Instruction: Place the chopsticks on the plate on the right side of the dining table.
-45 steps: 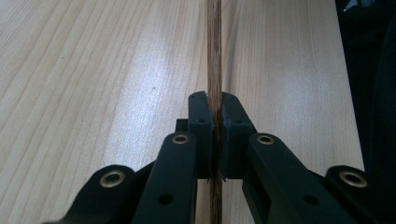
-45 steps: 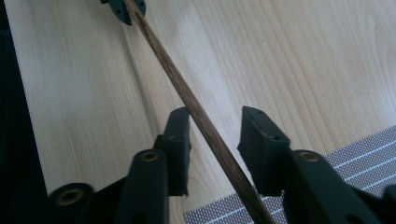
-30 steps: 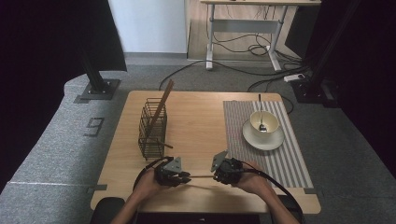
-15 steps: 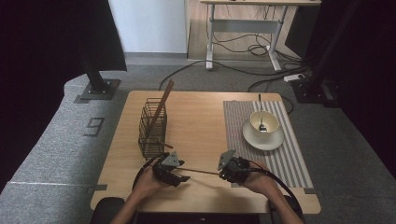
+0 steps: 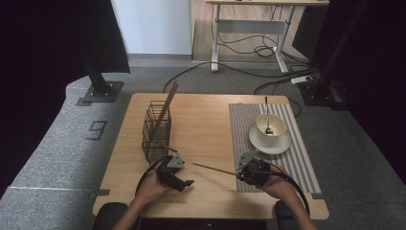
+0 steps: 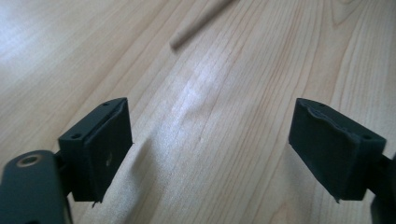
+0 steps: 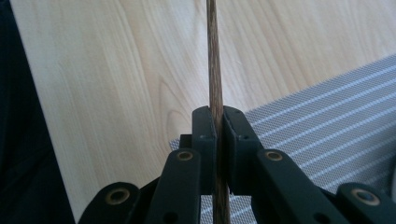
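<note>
The right gripper [image 7: 215, 122] clamps one end of a thin, stiff, probably light chopstick [image 5: 214, 169], while the left gripper [image 6: 210, 144] gapes empty nearby.

Digit "9" on grey floor mat [image 5: 97, 130], left of table [image 5: 206, 115].
</note>
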### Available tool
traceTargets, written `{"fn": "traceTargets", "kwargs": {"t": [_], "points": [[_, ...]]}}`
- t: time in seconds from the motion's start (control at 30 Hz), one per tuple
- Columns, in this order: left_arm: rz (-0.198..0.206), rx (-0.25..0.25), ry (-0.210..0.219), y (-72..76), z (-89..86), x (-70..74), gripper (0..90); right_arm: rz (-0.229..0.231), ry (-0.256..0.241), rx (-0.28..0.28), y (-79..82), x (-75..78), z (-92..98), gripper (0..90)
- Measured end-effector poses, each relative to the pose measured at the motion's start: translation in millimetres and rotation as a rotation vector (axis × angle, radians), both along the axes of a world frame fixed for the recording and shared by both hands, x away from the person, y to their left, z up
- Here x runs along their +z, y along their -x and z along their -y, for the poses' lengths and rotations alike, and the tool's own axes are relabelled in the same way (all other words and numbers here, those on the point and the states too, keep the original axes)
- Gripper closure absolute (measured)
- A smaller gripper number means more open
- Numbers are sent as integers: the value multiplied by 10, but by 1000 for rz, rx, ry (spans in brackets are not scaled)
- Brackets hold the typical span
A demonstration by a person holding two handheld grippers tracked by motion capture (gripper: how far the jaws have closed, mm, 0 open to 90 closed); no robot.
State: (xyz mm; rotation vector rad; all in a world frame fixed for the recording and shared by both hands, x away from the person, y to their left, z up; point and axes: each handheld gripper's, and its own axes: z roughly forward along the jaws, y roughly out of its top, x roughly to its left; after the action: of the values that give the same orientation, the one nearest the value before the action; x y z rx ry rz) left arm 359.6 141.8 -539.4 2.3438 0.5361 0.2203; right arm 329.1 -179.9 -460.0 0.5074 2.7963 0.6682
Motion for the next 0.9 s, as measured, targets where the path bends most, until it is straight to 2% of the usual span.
{"fn": "traceTargets", "kwargs": {"t": [0.2,0.47,0.9], "points": [[-5,-12,-36,-3,42,-85,80,3,-4,-27,-44,16,81,831],[-20,-24,-18,-12,41,-111,63,1,10,-74,-108,-9,177,831],[-17,-31,-9,-12,17,-120,57,17,-12,-213,-292,-28,478,831]]}}
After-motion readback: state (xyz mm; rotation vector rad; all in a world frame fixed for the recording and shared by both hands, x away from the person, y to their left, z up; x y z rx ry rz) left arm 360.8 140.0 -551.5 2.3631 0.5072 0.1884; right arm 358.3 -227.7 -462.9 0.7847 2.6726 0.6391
